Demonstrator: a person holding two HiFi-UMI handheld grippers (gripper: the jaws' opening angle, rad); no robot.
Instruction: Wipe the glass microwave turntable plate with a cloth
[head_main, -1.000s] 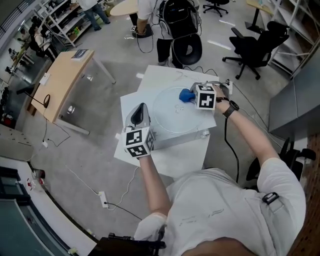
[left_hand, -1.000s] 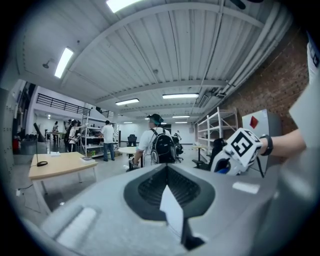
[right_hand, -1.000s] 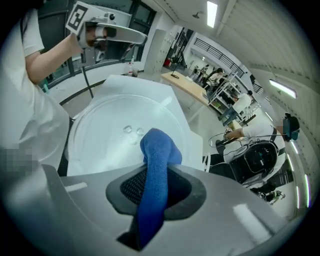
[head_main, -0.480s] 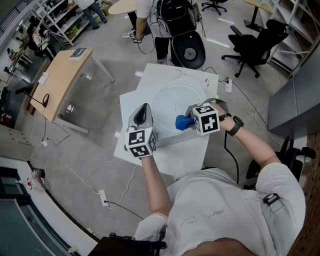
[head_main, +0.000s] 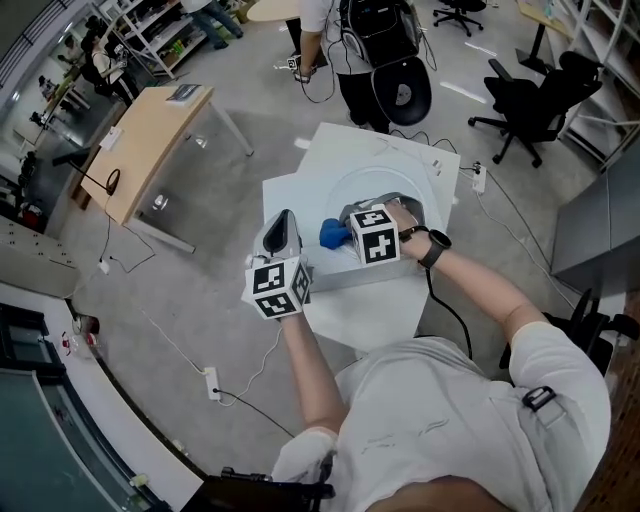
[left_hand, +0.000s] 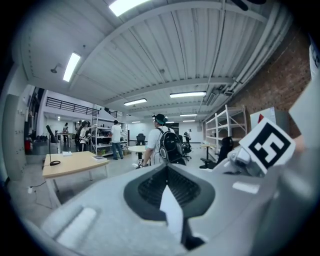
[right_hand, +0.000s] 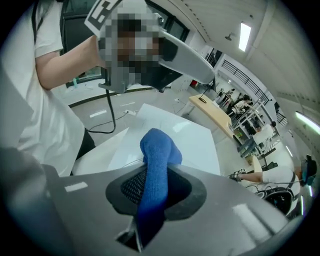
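Plate (head_main: 397, 184): glass, lying flat on the white desk (head_main: 360, 305), partly under the right arm.
Cloth (head_main: 333, 234): blue and bunched, sitting at the plate's left edge; whether it is touching the glass cannot be told.
Right hand-held gripper (head_main: 346, 230): clamping the cloth between its jaws, with the blue tip sticking out past them.
Left hand-held gripper (head_main: 280, 228): hovering at the desk's left side, just beside the plate, jaws pressing together with nothing between them, and pointing out into the room.
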